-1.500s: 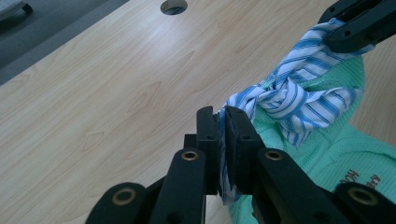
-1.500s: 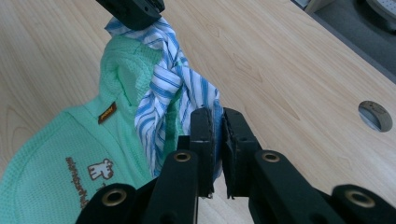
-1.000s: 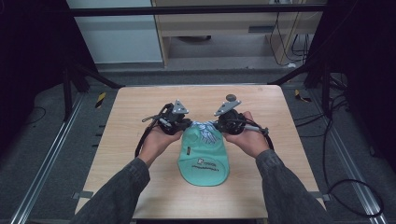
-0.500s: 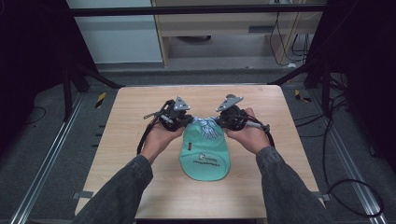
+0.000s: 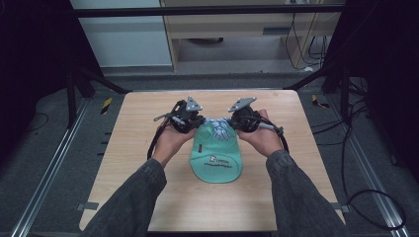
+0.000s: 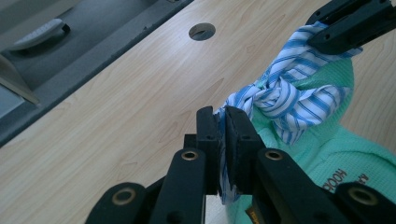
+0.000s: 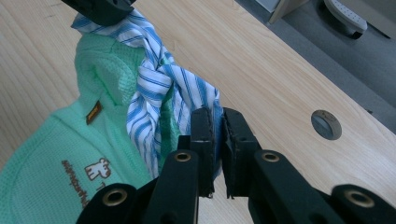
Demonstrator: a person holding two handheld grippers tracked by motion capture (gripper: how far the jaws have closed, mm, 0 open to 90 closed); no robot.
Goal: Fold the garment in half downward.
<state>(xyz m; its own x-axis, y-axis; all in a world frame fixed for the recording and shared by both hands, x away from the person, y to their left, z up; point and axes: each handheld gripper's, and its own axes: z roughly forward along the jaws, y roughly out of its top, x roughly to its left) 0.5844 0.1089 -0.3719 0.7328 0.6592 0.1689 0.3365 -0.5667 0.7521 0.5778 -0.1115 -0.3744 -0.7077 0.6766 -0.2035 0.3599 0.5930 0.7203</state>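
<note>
A mint-green knit garment (image 5: pixel 217 157) with a small printed logo lies folded in the middle of the wooden table (image 5: pixel 133 163). At its far end sits a blue-and-white striped cloth part (image 5: pixel 218 125), bunched and twisted. My left gripper (image 5: pixel 195 121) is shut on the left end of that striped cloth (image 6: pixel 289 95), which is pinched between its jaws (image 6: pixel 223 122). My right gripper (image 5: pixel 234 120) is shut on the right end of the striped cloth (image 7: pixel 154 88), with the green knit (image 7: pixel 46 158) below it. The two grippers face each other, each showing at the far end of the other's view.
A round cable hole (image 6: pixel 202 31) lies in the tabletop beyond the left gripper, and a grey grommet (image 7: pixel 326 124) is near the right gripper. The table's far edge drops to a grey floor. A cabinet (image 5: pixel 237 29) stands beyond the table.
Both hands and the garment have shifted a little toward the far side of the table. Both grips on the striped cloth stay the same.
</note>
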